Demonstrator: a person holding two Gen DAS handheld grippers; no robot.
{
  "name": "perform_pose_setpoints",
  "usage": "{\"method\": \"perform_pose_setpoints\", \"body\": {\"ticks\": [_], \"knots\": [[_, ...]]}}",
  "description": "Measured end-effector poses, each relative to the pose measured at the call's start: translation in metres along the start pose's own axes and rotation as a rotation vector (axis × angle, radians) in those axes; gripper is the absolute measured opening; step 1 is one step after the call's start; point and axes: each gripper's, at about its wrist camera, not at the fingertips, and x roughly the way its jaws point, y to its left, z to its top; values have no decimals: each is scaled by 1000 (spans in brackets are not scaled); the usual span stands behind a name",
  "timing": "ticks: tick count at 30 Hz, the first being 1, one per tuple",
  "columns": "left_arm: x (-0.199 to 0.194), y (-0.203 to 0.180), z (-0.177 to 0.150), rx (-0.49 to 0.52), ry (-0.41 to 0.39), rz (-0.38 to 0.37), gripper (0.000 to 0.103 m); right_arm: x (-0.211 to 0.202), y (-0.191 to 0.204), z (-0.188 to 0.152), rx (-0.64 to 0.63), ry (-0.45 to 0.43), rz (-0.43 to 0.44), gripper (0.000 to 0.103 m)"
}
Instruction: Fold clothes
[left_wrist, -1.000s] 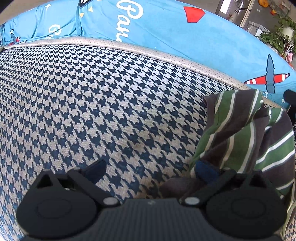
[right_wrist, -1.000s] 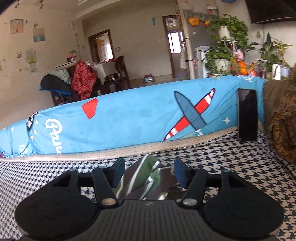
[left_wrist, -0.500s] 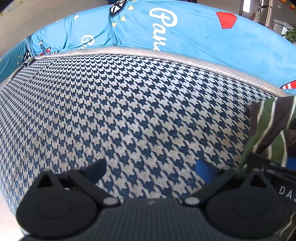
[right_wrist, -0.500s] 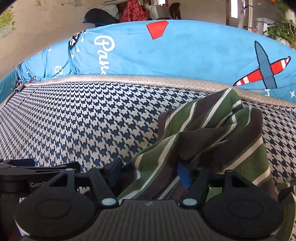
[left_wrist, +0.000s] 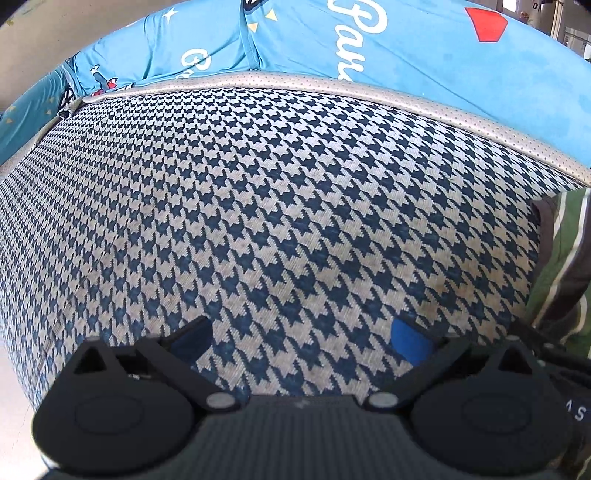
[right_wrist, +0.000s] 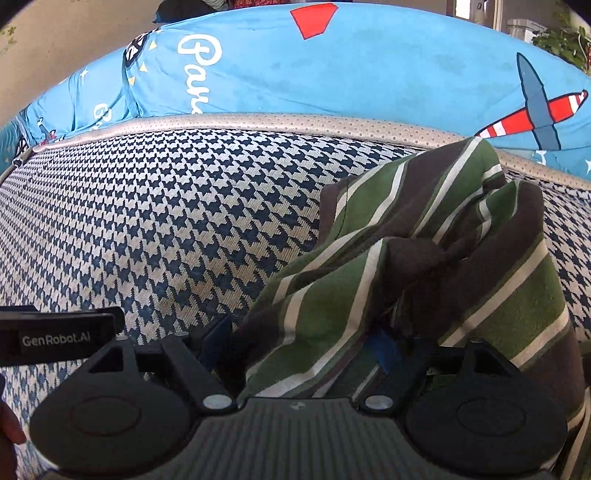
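Fingers of right gripper opening around one striped garment; left gripper fingers released.

Left wrist view looks steeply down, close over the checked sofa seat, blue cushion beyond. Right wrist view tilts down too, close behind the striped garment. Both share seat, cushion and garment edge.

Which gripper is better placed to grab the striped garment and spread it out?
Right. The right gripper has the striped garment between its opening jaws; the left gripper is open over bare houndstooth cushion.
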Motion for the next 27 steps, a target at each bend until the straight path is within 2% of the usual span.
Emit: {"method": "perform_pose_setpoints", "body": {"ticks": [3, 5, 6, 8, 11, 14, 18, 22, 25, 27], "knots": [[0, 2, 3, -10, -1, -6, 103, 0, 4, -2, -20, -18, -18, 67], [1, 1, 3, -9, 1, -8, 103, -1, 5, -2, -20, -29, -26, 50], [1, 0, 3, -8, 1, -10, 103, -2, 5, -1, -17, -35, -29, 46], [1, 1, 3, -4, -4, -14, 103, -3, 5, 0, -8, -47, -33, 26], [0, 5, 5, -11, -14, -22, 103, -5, 2, 3, 33, -67, -23, 16], [-1, 13, 8, -36, -26, -21, 103, -14, 1, 6, 67, -135, 14, 14], [-3, 28, 14, -70, -65, 21, 103, -33, 13, 17, 67, -252, 83, 14], [-10, 42, 20, -99, -118, 79, 103, -48, 27, 21, 66, -315, 182, 14], [-15, 54, 24, -134, -142, 106, 103, -54, 35, 20, 43, -309, 293, 14], [-15, 60, 25, -151, -141, 110, 103, -52, 43, 19, 1, -253, 361, 16]]}}
